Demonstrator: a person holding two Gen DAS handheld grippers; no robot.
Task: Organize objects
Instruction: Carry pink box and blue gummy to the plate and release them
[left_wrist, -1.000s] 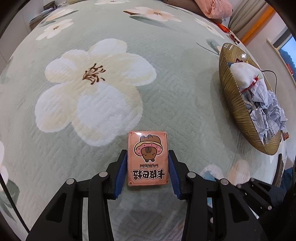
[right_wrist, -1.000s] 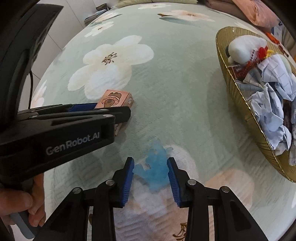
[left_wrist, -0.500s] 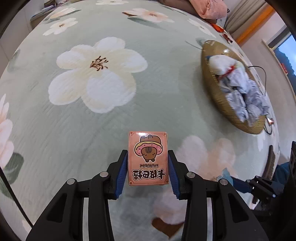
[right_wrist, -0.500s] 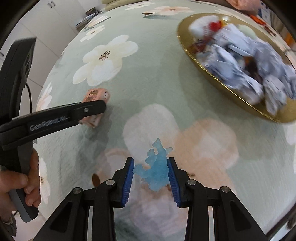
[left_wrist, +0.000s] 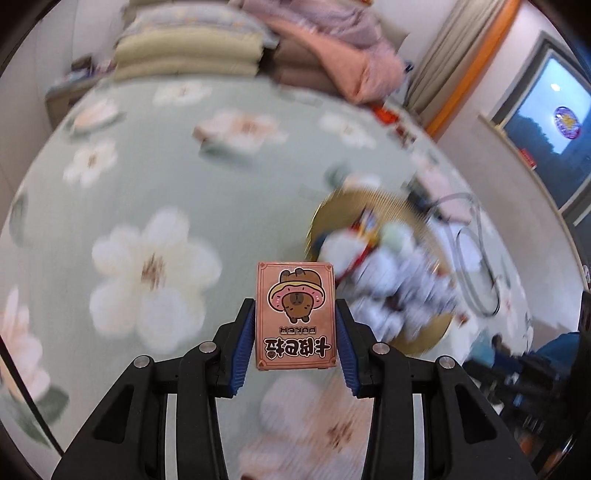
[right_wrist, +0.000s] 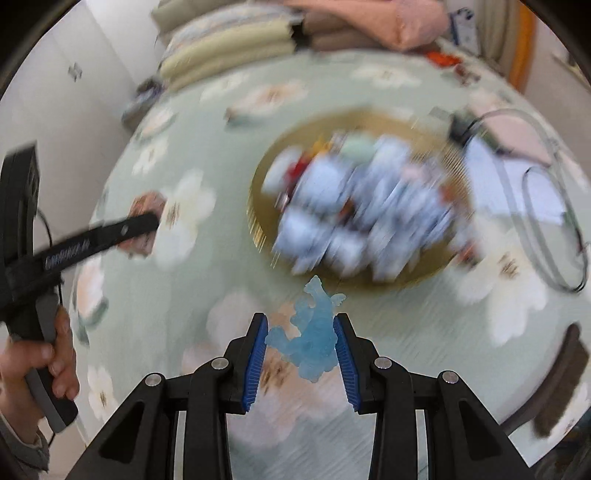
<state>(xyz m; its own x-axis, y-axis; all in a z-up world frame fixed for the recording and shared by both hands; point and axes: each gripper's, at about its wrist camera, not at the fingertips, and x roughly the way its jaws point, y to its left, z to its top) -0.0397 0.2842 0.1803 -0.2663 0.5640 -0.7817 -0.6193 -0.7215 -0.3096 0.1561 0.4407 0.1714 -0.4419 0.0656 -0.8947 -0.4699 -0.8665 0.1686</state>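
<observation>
My left gripper (left_wrist: 296, 325) is shut on a pink poker card box (left_wrist: 295, 314) with a cartoon bear, held up above the floral bedspread. My right gripper (right_wrist: 300, 341) is shut on a translucent blue figurine (right_wrist: 312, 332), also lifted. A gold ribbed bowl (left_wrist: 332, 221) full of white and blue crumpled things lies ahead to the right in the left wrist view, and ahead in the right wrist view (right_wrist: 266, 192). The left gripper (right_wrist: 144, 221) with the pink box shows at the left of the right wrist view. Both views are motion-blurred.
The pale green bedspread with white flowers (left_wrist: 147, 266) fills both views. Folded blankets and pillows (left_wrist: 192, 51) are stacked at the far end. A cable loop (right_wrist: 554, 229) lies right of the bowl. A window (left_wrist: 554, 118) is at far right.
Both grippers have risen well above the bed with their objects and tilted up; the bowl has come nearer the centre of both views.
</observation>
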